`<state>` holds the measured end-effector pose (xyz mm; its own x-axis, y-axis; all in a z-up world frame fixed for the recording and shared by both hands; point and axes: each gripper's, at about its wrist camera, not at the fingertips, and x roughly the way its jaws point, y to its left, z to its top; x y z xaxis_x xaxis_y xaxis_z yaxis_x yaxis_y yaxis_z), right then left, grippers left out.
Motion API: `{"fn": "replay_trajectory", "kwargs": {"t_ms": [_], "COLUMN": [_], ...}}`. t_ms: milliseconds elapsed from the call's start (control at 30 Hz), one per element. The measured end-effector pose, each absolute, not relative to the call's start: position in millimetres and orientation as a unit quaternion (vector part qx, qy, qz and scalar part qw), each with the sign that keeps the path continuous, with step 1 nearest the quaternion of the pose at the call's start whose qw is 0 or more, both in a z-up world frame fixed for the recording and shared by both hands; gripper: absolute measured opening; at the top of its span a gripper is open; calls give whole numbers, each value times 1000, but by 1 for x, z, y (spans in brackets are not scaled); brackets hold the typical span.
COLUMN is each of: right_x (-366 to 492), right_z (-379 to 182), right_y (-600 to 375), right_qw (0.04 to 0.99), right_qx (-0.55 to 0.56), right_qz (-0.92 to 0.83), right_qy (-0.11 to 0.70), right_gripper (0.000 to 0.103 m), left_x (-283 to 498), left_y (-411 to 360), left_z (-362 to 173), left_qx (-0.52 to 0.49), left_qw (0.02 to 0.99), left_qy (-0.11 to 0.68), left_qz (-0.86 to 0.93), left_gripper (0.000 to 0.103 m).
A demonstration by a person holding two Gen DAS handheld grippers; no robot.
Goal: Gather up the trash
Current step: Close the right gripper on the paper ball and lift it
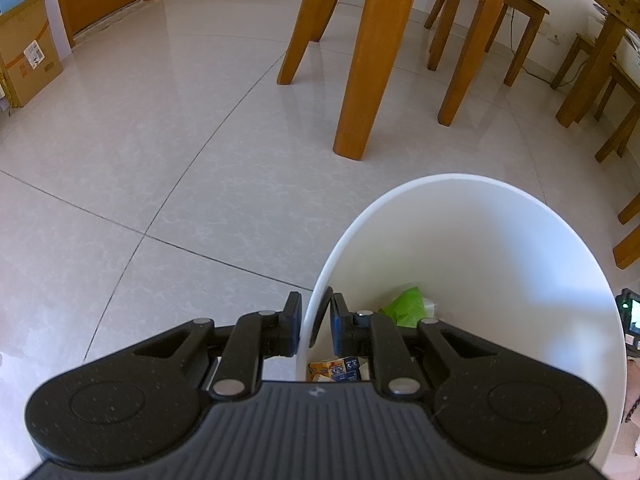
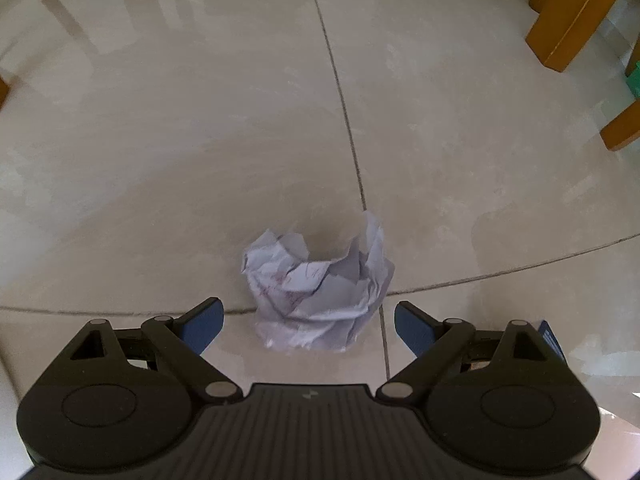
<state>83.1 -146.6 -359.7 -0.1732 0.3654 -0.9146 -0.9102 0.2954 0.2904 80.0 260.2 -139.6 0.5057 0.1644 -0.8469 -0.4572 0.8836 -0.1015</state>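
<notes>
My left gripper is shut on the rim of a white trash bin, one pad outside the wall and one inside. Inside the bin lie a green crumpled piece and a yellow and blue carton. In the right wrist view a crumpled ball of white paper lies on the tiled floor, over a grout line. My right gripper stands open just above the floor, its blue pads wide on either side of the paper's near part without touching it.
Wooden table and chair legs stand beyond the bin, more wooden legs at the upper right of the right wrist view. A cardboard box sits by a wooden door at the far left. Pale glossy floor tiles spread around.
</notes>
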Motion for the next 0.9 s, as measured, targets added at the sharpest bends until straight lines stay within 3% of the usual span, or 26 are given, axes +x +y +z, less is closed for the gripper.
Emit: {"fn": "replay_trajectory", "kwargs": {"t_ms": [233, 300, 367, 567, 900], "right_x": [76, 76, 76, 88, 102], "right_z": [-365, -363, -363, -364, -335], "right_y": [-135, -136, -134, -134, -158], "right_qw": [599, 597, 588, 574, 543], "right_qx": [-256, -252, -253, -249, -230], "right_qz": [536, 540, 542, 556, 575], "right_qy": [536, 537, 544, 547, 567], "right_gripper": [93, 88, 74, 56, 51], "left_x": [82, 83, 84, 84, 81], "left_y": [260, 259, 258, 258, 255], "left_z": [-139, -138, -138, -140, -144], "left_qx": [-163, -162, -163, -160, -143], "left_qw": [851, 851, 851, 852, 855], "left_qy": [463, 463, 463, 463, 465], "left_qz": [184, 184, 185, 184, 181], "left_gripper": [13, 13, 13, 13, 13]}}
